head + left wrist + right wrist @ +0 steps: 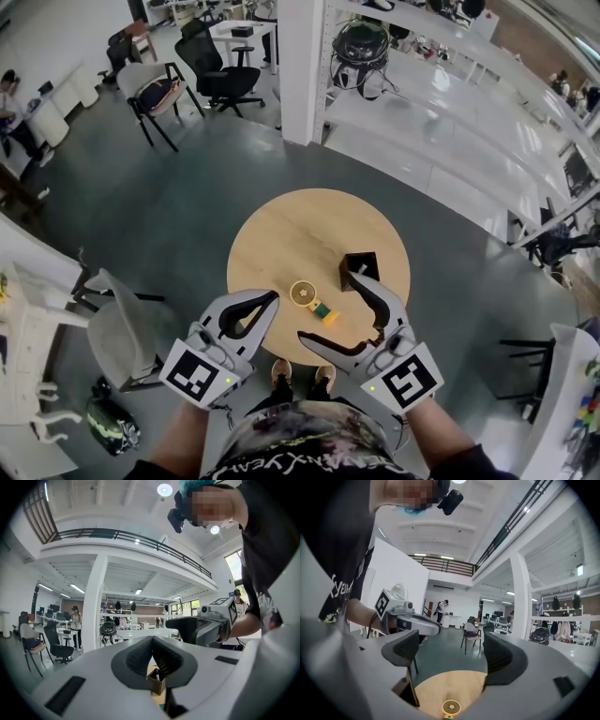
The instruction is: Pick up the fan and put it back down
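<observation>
A small round fan (304,294) with a green and yellow handle lies flat on the round wooden table (281,234), near its front edge. The right gripper view shows the fan (451,708) far below, on the table (440,686). My right gripper (327,306) hangs well above it, open and holding nothing, its pads (501,658) wide apart. My left gripper (272,298) is held level beside it, its fingers closed together with nothing between them (152,639). Each gripper appears in the other's view: the right gripper (206,625) and the left gripper (408,620).
A black open box (360,267) stands on the table to the right of the fan and shows under my left fingers (157,681). A grey chair (122,328) is near left. A white pillar (302,66), shelving (441,122) and office chairs (220,66) lie beyond.
</observation>
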Motion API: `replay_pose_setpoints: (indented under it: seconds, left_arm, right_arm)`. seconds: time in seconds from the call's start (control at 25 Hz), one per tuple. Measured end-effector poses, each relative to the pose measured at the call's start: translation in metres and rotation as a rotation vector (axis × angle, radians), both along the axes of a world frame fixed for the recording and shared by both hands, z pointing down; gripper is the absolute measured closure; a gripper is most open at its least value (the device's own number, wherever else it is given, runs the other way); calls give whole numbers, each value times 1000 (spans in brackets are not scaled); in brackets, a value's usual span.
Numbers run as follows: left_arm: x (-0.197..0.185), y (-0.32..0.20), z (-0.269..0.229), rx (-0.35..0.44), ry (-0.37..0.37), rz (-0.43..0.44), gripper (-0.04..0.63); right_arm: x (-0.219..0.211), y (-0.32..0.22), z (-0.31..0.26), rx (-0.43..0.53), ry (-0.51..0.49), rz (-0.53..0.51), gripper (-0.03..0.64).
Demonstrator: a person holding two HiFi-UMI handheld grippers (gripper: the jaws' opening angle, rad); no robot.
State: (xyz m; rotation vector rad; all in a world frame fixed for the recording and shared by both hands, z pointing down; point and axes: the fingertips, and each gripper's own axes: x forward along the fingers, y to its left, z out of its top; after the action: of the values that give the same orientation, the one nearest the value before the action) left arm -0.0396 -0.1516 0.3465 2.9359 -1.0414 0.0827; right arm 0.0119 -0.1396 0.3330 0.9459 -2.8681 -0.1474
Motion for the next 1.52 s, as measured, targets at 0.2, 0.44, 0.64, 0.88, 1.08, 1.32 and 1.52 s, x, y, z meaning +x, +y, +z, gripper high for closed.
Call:
replay_pose_setpoints:
  seconds: [0.2,0.44,0.64,0.88,1.08,1.32,1.52]
  left_arm:
    - [-1,1,-1,4,-3,3,578]
    - [2,0,2,4,-3,3,578]
    - [4,-1,3,-2,-5,7,578]
    - [4,0,3,-1,-4,11,578]
    - [3,0,2,-2,-9,11,578]
    - [3,0,4,-8,-11,10,578]
    - [4,1,2,-7,-10,11,578]
  right_arm:
    - [6,0,0,20,-3,40,302]
    - [17,-2,0,60,-3,87,582]
    - [18,-3,5,44,3,82,616]
    - [17,-3,6,46,-6,91,617]
    - [19,-4,7,37,-10,93,617]
    - [18,-3,8,28,-16,77,617]
    - [16,-3,8,29,-13,71,617]
